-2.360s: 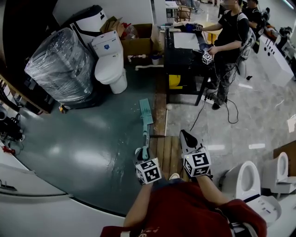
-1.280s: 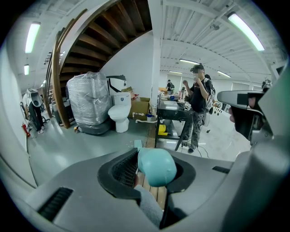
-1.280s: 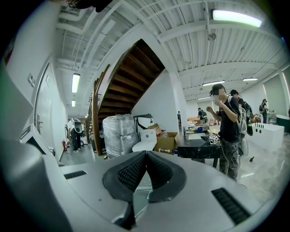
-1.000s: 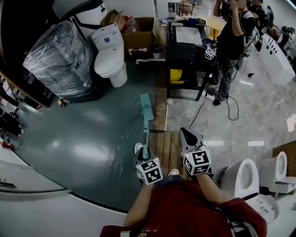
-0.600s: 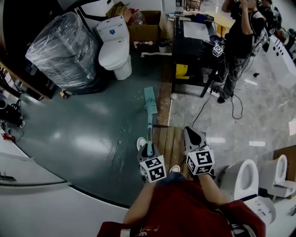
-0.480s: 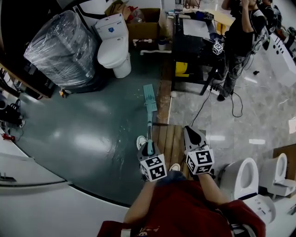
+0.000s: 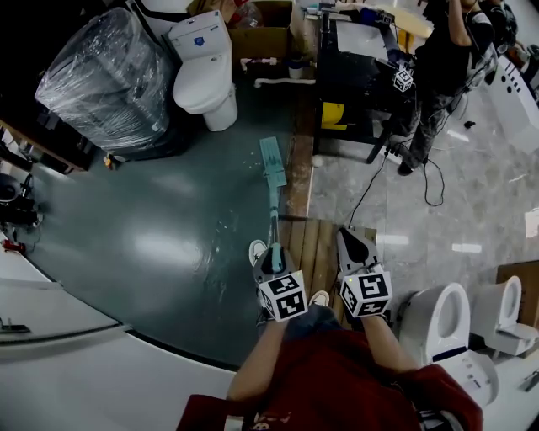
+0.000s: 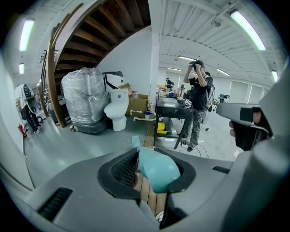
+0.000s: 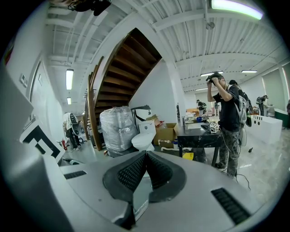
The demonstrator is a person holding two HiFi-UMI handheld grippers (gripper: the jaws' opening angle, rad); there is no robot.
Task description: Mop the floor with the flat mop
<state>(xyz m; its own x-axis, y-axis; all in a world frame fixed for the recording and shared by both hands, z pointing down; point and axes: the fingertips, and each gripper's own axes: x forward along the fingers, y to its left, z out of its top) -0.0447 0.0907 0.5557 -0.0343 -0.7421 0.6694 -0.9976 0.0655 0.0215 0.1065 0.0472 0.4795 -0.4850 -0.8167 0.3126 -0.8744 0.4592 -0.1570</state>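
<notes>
1. The left tongs (image 7: 271, 261) (image 8: 154, 168) are clenched round the rounded teal top of the flat mop's handle (image 8: 158, 171). The handle end fills the gap between the two dark ribbed pads (image 8: 123, 168).
2. The right tongs (image 7: 346, 237) (image 9: 146, 156) are pressed together with nothing between them. They hang just beside the left tongs, above the wooden planks (image 7: 308, 263), and touch nothing.
3. The flat mop (image 7: 272, 189) is teal throughout, with a thin straight handle that slopes away from the left tongs. Its long narrow head (image 7: 272, 162) lies flat on the dark green floor (image 7: 152, 244), just beside the edge where the green meets the wood strip.
4. Beyond the mop head, to the left, stand a plastic-wrapped bundle (image 7: 109, 80) and a white toilet (image 7: 202, 67).
5. An open cardboard box (image 7: 271, 15) sits on the floor between the toilet and the black counter (image 7: 358, 59). What lies in it cannot be made out.
6. A yellow object (image 7: 334, 114) sits under the counter, and whether it is a container is unclear.
7. A person in dark clothes (image 7: 440, 76) stands at the right end of the counter.
</notes>
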